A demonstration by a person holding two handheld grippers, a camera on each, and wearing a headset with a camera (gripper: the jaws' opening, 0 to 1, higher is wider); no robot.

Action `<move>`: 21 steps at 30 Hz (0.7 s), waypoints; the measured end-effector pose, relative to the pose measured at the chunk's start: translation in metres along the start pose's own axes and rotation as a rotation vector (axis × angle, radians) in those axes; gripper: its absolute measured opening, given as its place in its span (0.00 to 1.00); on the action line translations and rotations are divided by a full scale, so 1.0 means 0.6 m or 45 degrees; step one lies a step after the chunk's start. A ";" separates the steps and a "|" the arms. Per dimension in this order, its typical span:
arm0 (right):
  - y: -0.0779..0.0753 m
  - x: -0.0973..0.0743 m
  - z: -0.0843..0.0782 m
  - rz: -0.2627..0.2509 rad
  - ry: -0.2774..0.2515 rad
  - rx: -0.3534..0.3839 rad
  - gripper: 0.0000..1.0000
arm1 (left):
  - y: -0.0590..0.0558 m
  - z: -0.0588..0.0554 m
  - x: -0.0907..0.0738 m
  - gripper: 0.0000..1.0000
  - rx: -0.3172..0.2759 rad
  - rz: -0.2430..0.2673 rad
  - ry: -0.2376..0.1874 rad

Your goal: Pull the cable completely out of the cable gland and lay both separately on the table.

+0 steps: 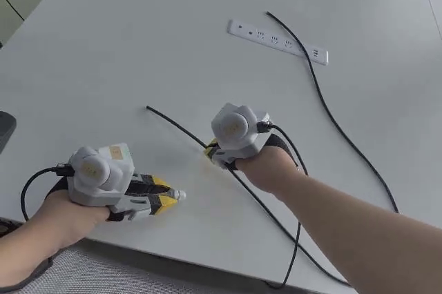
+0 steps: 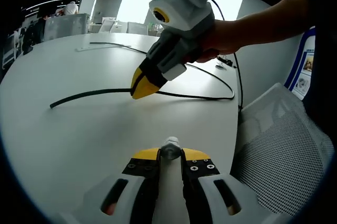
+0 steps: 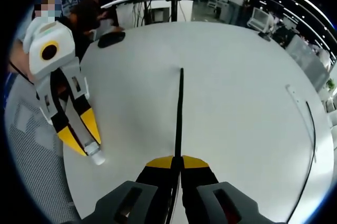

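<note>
A thin black cable [image 1: 173,124] lies on the white table [image 1: 103,52], its free end pointing to the far left. My right gripper [image 1: 209,150] is shut on it partway along, and the rest trails toward the table's near right edge. In the right gripper view the cable [image 3: 180,108] runs straight out from the shut yellow tips of the right gripper [image 3: 177,159]. My left gripper [image 1: 169,197] is near the front edge, shut on a small pale cable gland [image 1: 179,196]. The gland [image 2: 170,146] sits between its jaws, apart from the cable [image 2: 89,95].
A white power strip [image 1: 276,37] lies at the back, with its own black cord [image 1: 338,125] curving off to the right. A dark object [image 1: 5,128] sits at the left edge. A mesh chair [image 2: 284,150] stands beside the table's front edge.
</note>
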State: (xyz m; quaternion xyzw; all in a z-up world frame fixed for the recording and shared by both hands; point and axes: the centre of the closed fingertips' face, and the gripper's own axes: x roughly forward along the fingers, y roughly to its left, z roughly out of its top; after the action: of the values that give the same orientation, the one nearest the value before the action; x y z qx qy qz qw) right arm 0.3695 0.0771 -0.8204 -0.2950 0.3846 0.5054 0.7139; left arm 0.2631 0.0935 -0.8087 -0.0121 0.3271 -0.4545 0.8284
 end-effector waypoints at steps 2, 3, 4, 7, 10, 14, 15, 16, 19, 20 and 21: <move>0.000 0.004 -0.001 -0.001 0.023 -0.011 0.00 | 0.000 -0.003 0.002 0.15 0.000 -0.007 0.000; 0.001 0.004 -0.001 -0.001 0.025 -0.013 0.00 | -0.001 -0.004 0.003 0.15 0.005 -0.010 0.001; 0.002 0.004 0.000 0.001 0.022 -0.018 0.00 | -0.002 -0.004 0.004 0.15 0.013 -0.011 0.003; 0.006 0.005 -0.003 0.006 0.021 -0.022 0.00 | -0.003 -0.012 0.007 0.15 0.026 -0.012 0.025; 0.006 0.007 -0.004 0.008 0.024 -0.024 0.00 | -0.004 -0.009 0.006 0.15 0.033 -0.013 0.019; 0.007 0.009 -0.005 0.006 0.030 -0.025 0.00 | -0.003 -0.010 0.006 0.15 0.056 -0.009 0.024; 0.006 0.010 -0.006 0.002 0.031 -0.030 0.00 | -0.004 -0.011 0.007 0.15 0.071 -0.006 0.026; 0.006 0.010 -0.005 0.002 0.030 -0.028 0.00 | -0.004 -0.011 0.007 0.16 0.080 -0.004 0.028; 0.006 0.010 -0.005 0.002 0.023 -0.027 0.00 | -0.005 -0.011 0.007 0.16 0.087 0.000 0.031; 0.006 0.010 -0.005 0.002 0.020 -0.031 0.00 | -0.004 -0.011 0.008 0.16 0.094 0.001 0.032; 0.006 0.010 -0.006 0.001 0.019 -0.031 0.00 | -0.004 -0.011 0.008 0.16 0.095 0.002 0.031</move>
State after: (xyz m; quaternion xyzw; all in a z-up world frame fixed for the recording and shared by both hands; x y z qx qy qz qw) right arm 0.3666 0.0784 -0.8274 -0.3074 0.3838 0.5082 0.7071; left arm 0.2593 0.0904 -0.8158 0.0249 0.3200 -0.4658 0.8246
